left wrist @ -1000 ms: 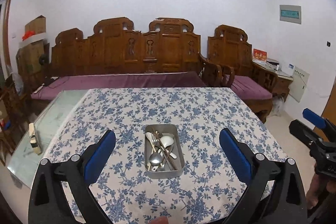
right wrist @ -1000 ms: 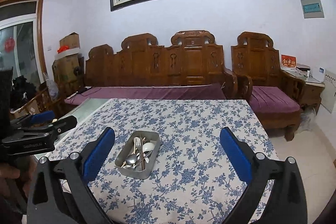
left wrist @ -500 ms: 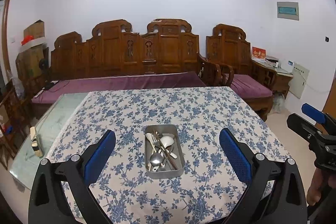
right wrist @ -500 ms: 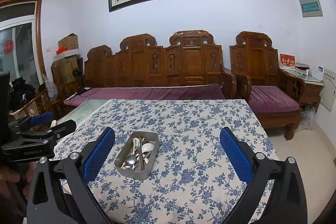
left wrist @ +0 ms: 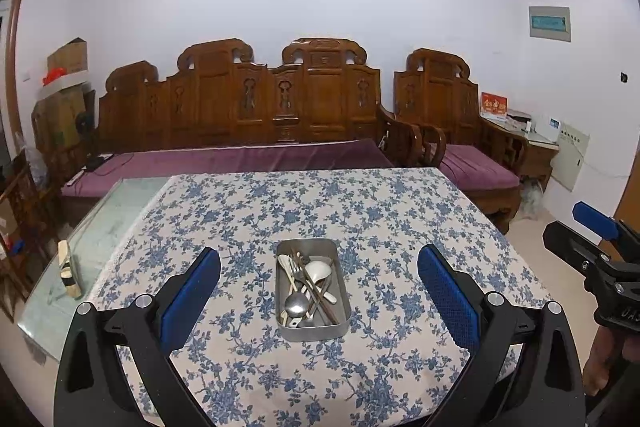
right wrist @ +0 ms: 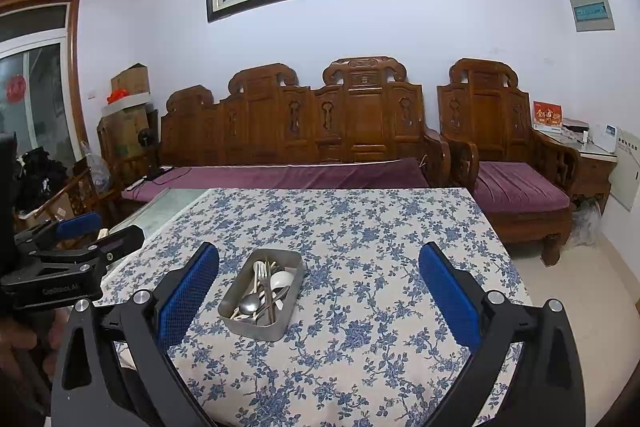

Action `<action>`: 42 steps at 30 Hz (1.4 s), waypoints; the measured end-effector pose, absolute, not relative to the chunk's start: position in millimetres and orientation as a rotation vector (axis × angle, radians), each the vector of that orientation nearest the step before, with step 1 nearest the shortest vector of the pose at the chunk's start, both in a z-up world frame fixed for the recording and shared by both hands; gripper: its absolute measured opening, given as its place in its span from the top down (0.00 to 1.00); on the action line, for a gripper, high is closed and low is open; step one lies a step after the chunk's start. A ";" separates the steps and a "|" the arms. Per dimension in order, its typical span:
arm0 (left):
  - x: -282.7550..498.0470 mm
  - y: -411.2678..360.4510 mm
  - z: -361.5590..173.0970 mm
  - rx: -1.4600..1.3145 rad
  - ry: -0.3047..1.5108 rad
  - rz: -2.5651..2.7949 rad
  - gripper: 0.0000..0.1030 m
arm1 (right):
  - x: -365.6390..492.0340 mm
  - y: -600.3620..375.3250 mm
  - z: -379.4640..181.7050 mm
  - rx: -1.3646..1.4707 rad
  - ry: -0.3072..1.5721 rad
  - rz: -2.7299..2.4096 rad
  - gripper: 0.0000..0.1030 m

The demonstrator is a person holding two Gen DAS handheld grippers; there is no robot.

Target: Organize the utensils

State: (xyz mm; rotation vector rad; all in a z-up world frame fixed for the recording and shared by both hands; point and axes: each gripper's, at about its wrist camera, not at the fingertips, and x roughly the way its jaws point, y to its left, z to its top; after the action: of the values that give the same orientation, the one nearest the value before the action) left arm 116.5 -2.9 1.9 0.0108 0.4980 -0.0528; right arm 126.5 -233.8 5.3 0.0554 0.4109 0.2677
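While both grippers hung spread and empty | utensils lay jumbled in metal tin | perhaps gathered, perhaps awaiting sorting.

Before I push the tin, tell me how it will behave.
The tin is low and flat-bottomed, so it will probably slide, not tip. The tablecloth may bunch under it. The loose cutlery will likely rattle and shift.

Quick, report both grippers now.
Left gripper: open, holding nothing.
Right gripper: open, holding nothing.
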 end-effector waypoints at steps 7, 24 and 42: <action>115.2 -1.3 3.7 0.009 0.494 -0.050 0.07 | 126.4 -233.7 5.1 0.055 0.409 0.267 0.02; 113.1 -3.5 6.4 0.010 0.489 -0.048 0.07 | 126.3 -233.5 5.4 0.055 0.411 0.267 0.02; 112.3 -4.5 8.9 0.007 0.484 -0.048 0.07 | 125.9 -233.3 5.3 0.055 0.410 0.268 0.02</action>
State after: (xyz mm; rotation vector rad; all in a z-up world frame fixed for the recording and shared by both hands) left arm 112.3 -4.5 8.9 0.0072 0.4843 -0.0485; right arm 125.9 -233.3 5.3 0.0546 0.4098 0.2677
